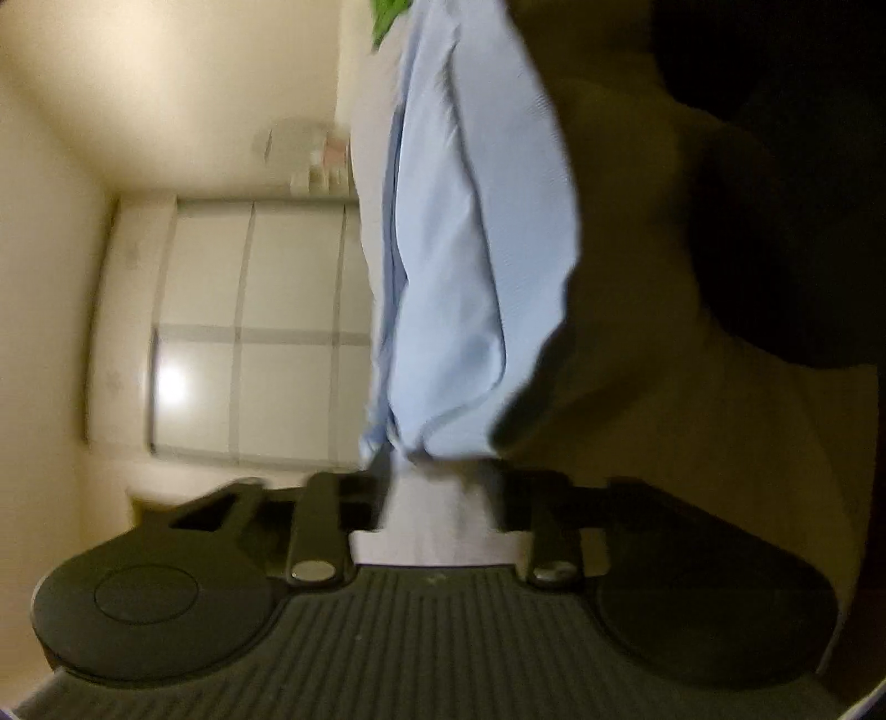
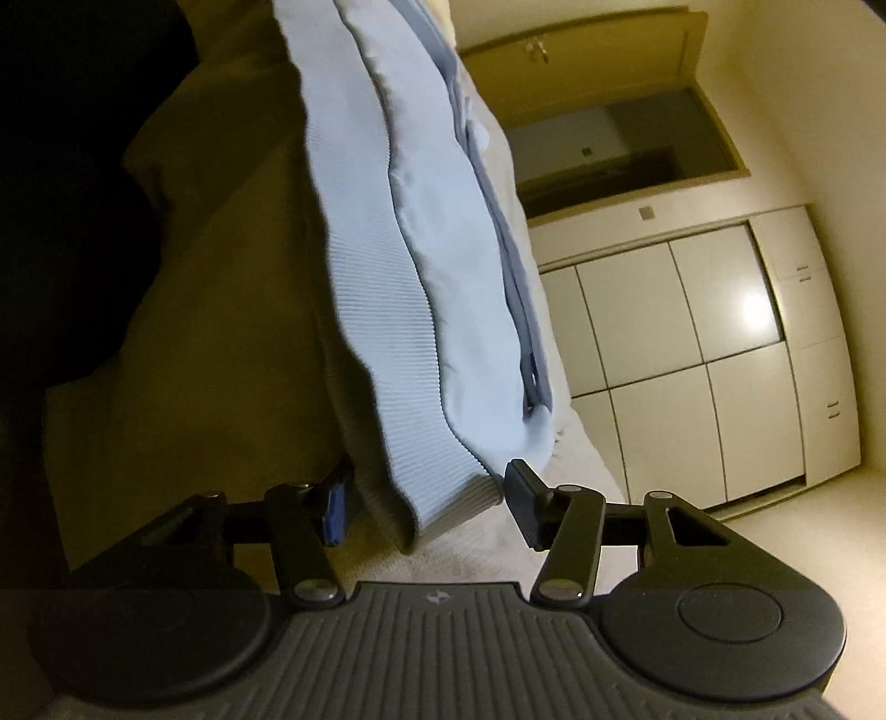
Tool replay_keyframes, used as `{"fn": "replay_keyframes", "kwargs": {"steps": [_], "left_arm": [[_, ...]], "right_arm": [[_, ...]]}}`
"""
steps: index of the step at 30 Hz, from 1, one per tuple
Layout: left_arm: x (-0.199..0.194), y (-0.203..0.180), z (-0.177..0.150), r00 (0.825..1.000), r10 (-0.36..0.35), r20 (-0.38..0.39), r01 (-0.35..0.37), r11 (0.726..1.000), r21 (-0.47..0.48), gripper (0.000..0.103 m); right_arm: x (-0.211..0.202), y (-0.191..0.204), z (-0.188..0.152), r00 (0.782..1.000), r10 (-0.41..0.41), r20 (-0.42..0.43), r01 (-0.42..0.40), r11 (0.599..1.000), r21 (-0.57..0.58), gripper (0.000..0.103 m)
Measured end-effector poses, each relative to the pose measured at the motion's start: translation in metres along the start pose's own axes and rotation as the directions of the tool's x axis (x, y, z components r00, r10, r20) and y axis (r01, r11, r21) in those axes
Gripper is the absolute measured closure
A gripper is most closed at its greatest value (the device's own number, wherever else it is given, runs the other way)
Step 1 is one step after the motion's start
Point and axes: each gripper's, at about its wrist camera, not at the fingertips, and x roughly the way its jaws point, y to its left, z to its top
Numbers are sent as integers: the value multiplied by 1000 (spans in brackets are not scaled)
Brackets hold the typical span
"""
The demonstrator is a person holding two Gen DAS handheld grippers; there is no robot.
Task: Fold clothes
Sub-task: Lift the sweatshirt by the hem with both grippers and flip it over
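Observation:
A light blue garment [image 1: 459,249] with a ribbed hem [image 2: 387,354] hangs stretched in the air between both grippers. An olive-brown cloth [image 2: 210,310] hangs against it; it also shows in the left wrist view [image 1: 664,277]. In the blurred left wrist view my left gripper [image 1: 437,487] is at the garment's lower end, and its fingertips are hidden by cloth. My right gripper [image 2: 426,504] is open, its jaws standing on either side of the ribbed hem corner without pinching it.
White cabinet doors [image 2: 686,343] and a cream wall [image 2: 830,138] stand behind, with a dark opening [image 2: 626,144] above the cabinets. The same cabinets [image 1: 249,327] show in the left wrist view. A bit of green cloth [image 1: 387,16] shows at the top edge.

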Motion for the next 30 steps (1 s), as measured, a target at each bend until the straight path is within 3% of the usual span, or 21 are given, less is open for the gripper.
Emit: {"fn": "replay_keyframes", "kwargs": {"steps": [3, 7, 8, 9, 10, 11, 12, 15, 18, 21, 26, 30], "left_arm": [[2, -9, -10, 998, -2, 58, -4, 994, 106, 40], [17, -28, -22, 991, -16, 136, -18, 969, 248, 43], [21, -28, -22, 990, -29, 140, -8, 966, 259, 54], [25, -29, -21, 989, -44, 142, 4, 963, 268, 77], [30, -27, -22, 988, -75, 132, 38, 965, 260, 86], [32, -23, -22, 987, -102, 122, 71, 969, 235, 92], [33, -17, -23, 987, -113, 114, 89, 976, 199, 93], [33, 5, -22, 988, -132, 81, 128, 991, 48, 96], [34, 35, -18, 990, -135, 40, 139, 980, -144, 96], [36, 64, -17, 992, -125, 10, 121, 942, -314, 96], [27, 96, -17, 995, -95, -23, 74, 888, -454, 96], [-4, 105, -18, 996, -82, -30, 56, 865, -499, 96]], "right_arm": [[5, -1, -2, 1000, -8, -5, 8, 1000, -16, 35], [7, -1, 0, 1000, -4, 2, 4, 1000, -30, 34], [8, -1, 0, 1000, -1, 3, 1, 999, -33, 35], [10, -2, 1, 1000, 3, 4, -3, 999, -36, 42], [12, -3, 2, 1000, 16, 4, -16, 999, -36, 51], [13, -6, 3, 999, 41, 3, -41, 999, -34, 54], [15, -9, 5, 998, 61, 3, -61, 998, -29, 62], [13, -27, 9, 996, 90, 1, -90, 996, 10, 96], [6, -48, 15, 994, 107, 4, -107, 992, 62, 98], [-7, -70, 21, 994, 107, 14, -108, 988, 115, 99], [-35, -98, 28, 997, 71, 37, -75, 987, 139, 99], [-69, -107, 32, 996, 72, 56, -80, 986, 147, 99]]}}
